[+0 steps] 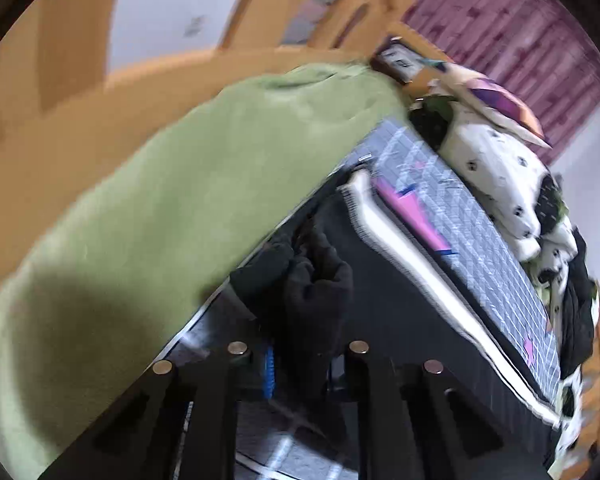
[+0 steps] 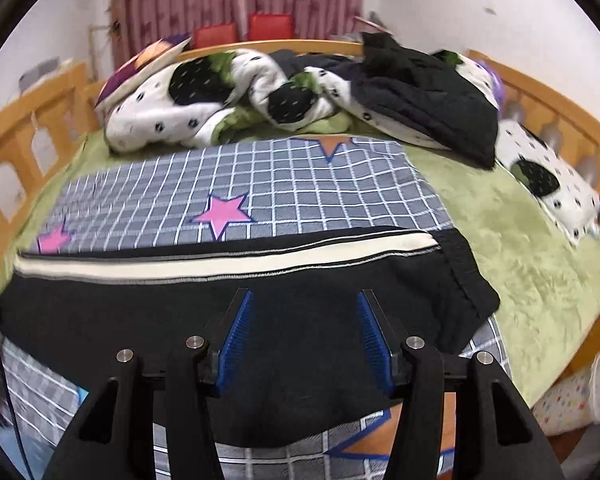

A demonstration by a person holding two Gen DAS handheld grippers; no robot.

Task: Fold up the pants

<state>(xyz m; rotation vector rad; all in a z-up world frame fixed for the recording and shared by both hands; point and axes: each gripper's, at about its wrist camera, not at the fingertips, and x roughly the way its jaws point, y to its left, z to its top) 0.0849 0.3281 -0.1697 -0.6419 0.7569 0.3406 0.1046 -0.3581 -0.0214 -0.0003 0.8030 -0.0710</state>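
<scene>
Right wrist view: black cotton pants with cream side stripe (image 2: 236,312) laid lengthwise on checked bedsheet (image 2: 260,184), seemingly once folded; right claw (image 2: 305,340) held agape, empty; left claw (image 1: 300,292) clamped on bunched pants fabric, further folding judged outstanding.

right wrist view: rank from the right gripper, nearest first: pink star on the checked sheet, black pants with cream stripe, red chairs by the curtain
1. Black pants with cream stripe, directly under the right gripper.
2. Pink star on the checked sheet, just beyond the stripe, slightly left.
3. Red chairs, behind the headboard at the curtain.
</scene>
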